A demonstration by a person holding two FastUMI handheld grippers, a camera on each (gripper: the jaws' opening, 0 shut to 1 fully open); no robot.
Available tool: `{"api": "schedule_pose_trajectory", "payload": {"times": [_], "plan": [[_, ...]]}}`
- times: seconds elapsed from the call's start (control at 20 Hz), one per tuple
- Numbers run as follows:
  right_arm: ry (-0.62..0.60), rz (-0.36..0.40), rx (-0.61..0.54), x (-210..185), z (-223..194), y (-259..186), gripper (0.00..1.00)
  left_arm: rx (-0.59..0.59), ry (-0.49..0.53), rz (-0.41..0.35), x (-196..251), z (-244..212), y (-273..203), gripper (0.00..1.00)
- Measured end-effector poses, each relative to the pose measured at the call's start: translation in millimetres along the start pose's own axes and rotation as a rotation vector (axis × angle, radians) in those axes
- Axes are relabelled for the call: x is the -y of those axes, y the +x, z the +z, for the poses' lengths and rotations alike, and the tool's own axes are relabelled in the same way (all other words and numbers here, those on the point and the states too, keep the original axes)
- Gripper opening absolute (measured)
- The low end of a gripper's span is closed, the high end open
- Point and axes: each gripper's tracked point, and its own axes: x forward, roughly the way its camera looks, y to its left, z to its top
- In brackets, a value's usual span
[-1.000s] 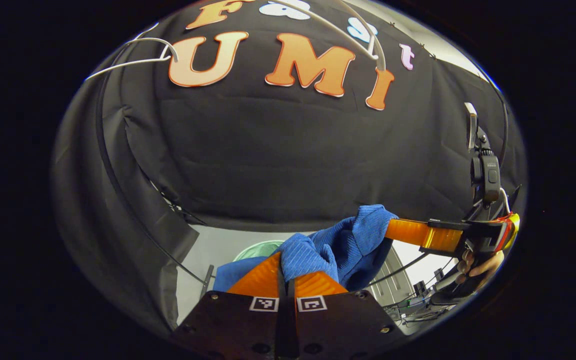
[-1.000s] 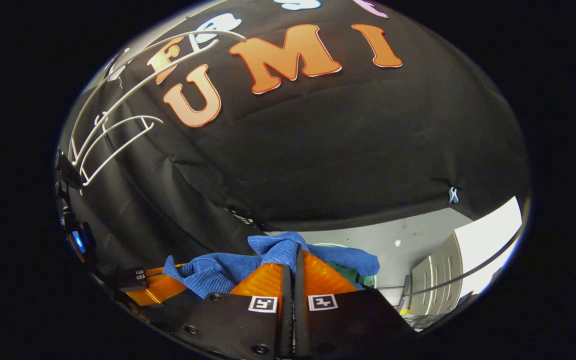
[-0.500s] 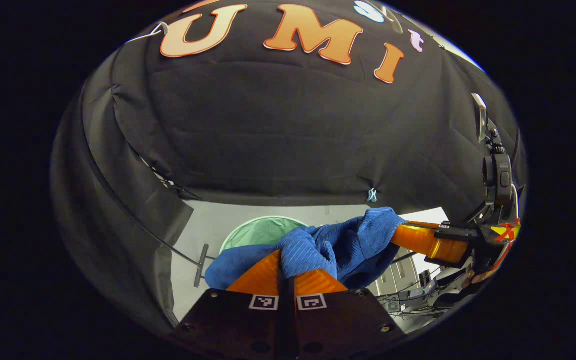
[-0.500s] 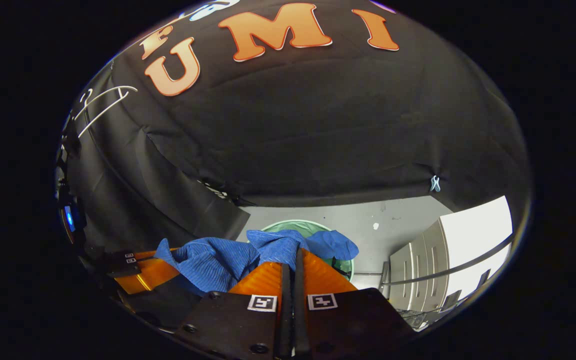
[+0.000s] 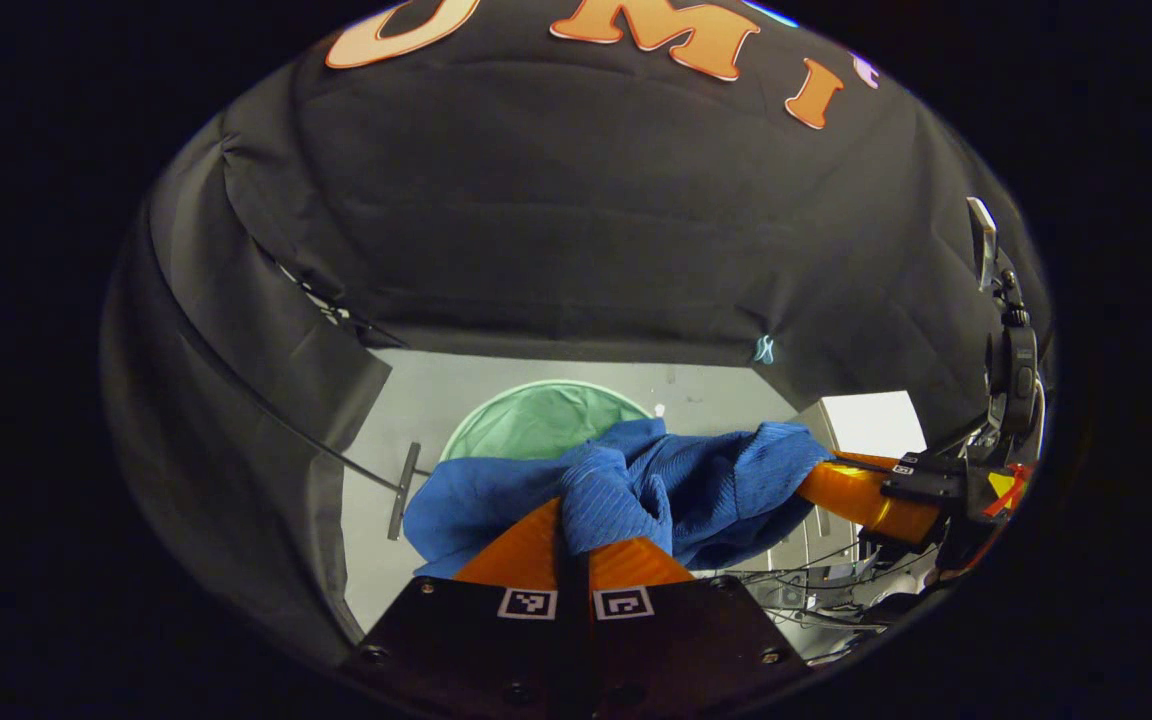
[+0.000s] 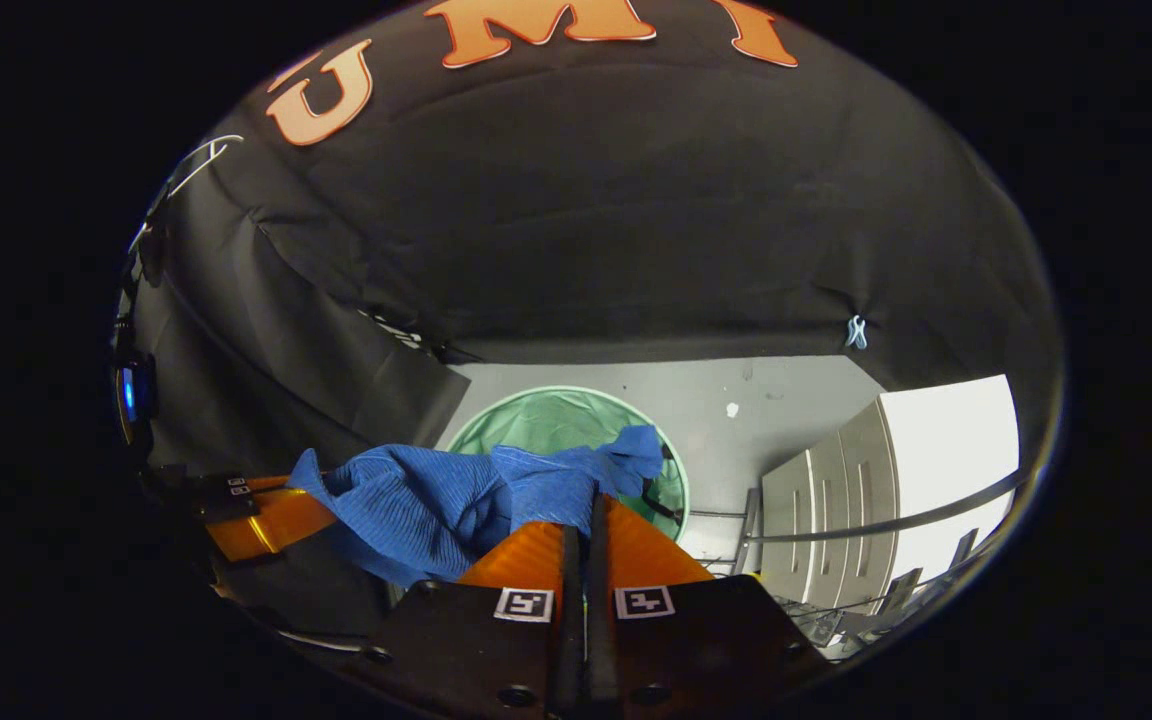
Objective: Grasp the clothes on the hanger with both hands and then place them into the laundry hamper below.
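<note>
Both tools have dropped lower since a second ago, so the white hanger has slid out of the left gripper view and much more of the hamper mouth shows now. So the blue cloth (image 5: 681,485) is bunched up and strung between the two tools, hanging in the air above the green laundry hamper (image 5: 536,420), not inside it yet. Left tool (image 5: 574,535) is clenched on one bunch of the fabric, both fingers pressed together with cloth spilling over the tips. Right tool (image 6: 586,520) is clamped on the other end the same way. In the right gripper view the cloth (image 6: 456,495) drapes partly across the hamper (image 6: 546,425) rim. Hamper sits on a grey floor (image 6: 786,400), white cabinet (image 6: 896,470) off to one side, black booth cloth (image 5: 576,220) behind everything.
</note>
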Motion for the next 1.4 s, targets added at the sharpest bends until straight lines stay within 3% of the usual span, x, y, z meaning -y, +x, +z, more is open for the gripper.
{"api": "schedule_pose_trajectory", "payload": {"times": [0.5, 0.7, 0.75, 0.8, 0.95, 1.1, 1.15, 1.2, 1.3, 1.4], "plan": [[0.031, -0.037, -0.097, 12.2, -22.9, 22.3, 0.10, -0.147, -0.108, 0.072, -8.2, -21.8, 5.8, 0.02], [0.043, -0.016, -0.082, 10.4, -16.8, 16.5, 0.06, -0.151, -0.105, 0.063, -5.0, -29.0, 2.5, 0.11], [0.043, -0.019, -0.077, 11.8, -15.6, 15.2, 0.11, -0.148, -0.112, 0.068, -5.4, -27.7, 1.3, 0.19], [0.048, -0.005, -0.070, 10.2, -13.0, 13.4, 0.00, -0.143, -0.115, 0.075, -4.2, -29.0, 0.2, 0.30], [0.042, 0.006, -0.063, 8.3, -12.1, 6.7, 0.36, -0.130, -0.103, 0.083, -6.8, -21.1, -8.6, 0.60], [0.044, 0.005, -0.049, 13.2, -17.3, -5.1, 0.36, -0.119, -0.077, 0.117, -11.0, -22.4, -12.2, 0.85], [0.047, 0.015, -0.044, 11.9, -17.4, -8.4, 0.48, -0.115, -0.080, 0.117, -11.1, -21.2, -11.8, 0.86], [0.043, 0.009, -0.039, 14.1, -16.1, -13.3, 0.43, -0.111, -0.085, 0.118, -10.0, -21.5, -11.2, 0.86], [0.030, 0.005, -0.019, 20.4, -14.3, -25.4, 0.53, -0.099, -0.093, 0.126, -8.7, -20.6, -11.1, 0.87], [0.021, 0.004, 0.004, 23.2, -10.6, -37.1, 0.72, -0.081, -0.102, 0.132, -8.2, -20.7, -14.5, 0.89]]}}
